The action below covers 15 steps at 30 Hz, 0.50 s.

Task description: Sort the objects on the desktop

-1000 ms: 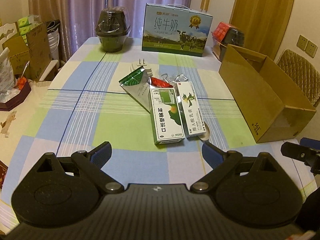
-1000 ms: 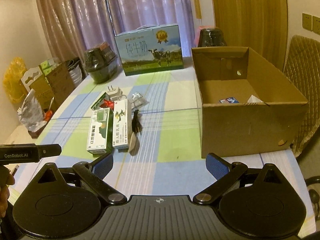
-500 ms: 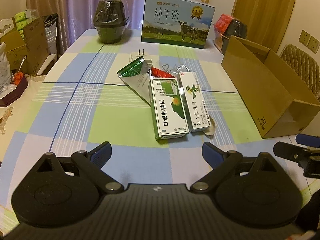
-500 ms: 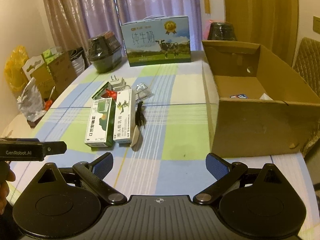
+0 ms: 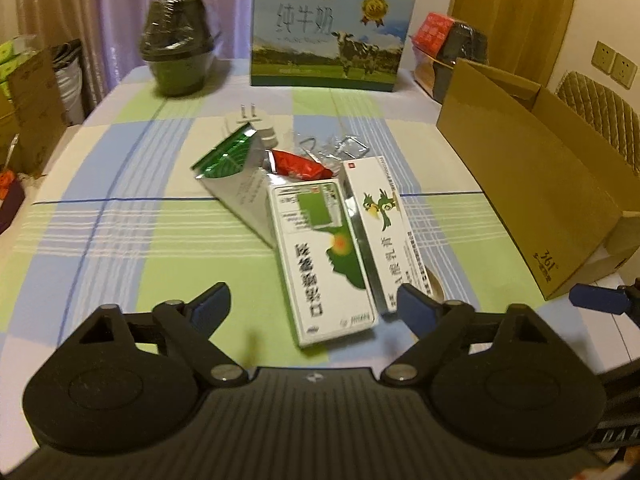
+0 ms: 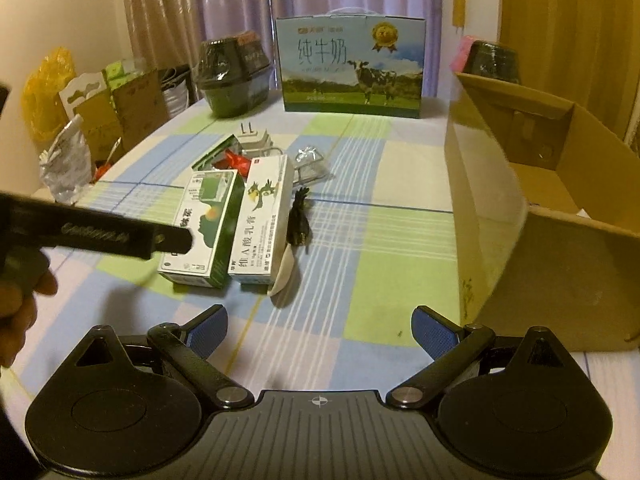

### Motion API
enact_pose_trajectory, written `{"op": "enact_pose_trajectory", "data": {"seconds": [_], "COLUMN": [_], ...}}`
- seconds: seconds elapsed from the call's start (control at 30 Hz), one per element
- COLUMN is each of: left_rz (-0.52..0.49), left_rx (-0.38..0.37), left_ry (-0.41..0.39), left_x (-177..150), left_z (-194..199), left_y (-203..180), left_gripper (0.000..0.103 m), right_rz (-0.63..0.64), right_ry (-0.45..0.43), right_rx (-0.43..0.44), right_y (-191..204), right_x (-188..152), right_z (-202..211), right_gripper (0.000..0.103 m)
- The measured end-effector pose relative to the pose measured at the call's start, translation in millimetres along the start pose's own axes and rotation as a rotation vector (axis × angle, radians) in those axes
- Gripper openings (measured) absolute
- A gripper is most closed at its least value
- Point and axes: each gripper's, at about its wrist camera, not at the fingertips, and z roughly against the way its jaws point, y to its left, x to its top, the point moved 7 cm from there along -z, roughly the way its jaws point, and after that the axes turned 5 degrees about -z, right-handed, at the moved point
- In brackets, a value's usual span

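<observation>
Checked surface, green-and-white boxes

The surface (image 5: 120, 216) is checked blue, green and white; two boxes (image 5: 324, 256) white and green; carton (image 6: 560, 248) brown; fingers (image 6: 434, 330) blue.

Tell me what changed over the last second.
Both open hand-held grippers, left and right, moved forward toward the two white-and-green medicine boxes, which now loom larger; the left one reaches over them in the right wrist view. Nothing was gripped. The boxes, brown cardboard box and blue milk carton stayed put.
</observation>
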Motion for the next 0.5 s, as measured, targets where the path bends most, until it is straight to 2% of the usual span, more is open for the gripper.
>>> {"op": "enact_pose_trajectory", "data": {"seconds": [0.3, 0.4, 0.5], "left_rz": [-0.063, -0.069, -0.090], "left_rx": [0.010, 0.011, 0.019], "left_ry": [0.020, 0.026, 0.032], "left_x": [7, 7, 8], "left_z": [-45, -49, -46], "left_y": [1, 5, 11], "left_gripper": [0.073, 0.059, 0.053], "right_rz": [0.030, 0.042, 0.054], "right_ry": [0.022, 0.021, 0.008], "right_rx": [0.006, 0.011, 0.014], "right_y": [3, 7, 13], "right_x": [-3, -1, 4], "right_z": [-28, -35, -41], "right_gripper": [0.096, 0.096, 0.096]}}
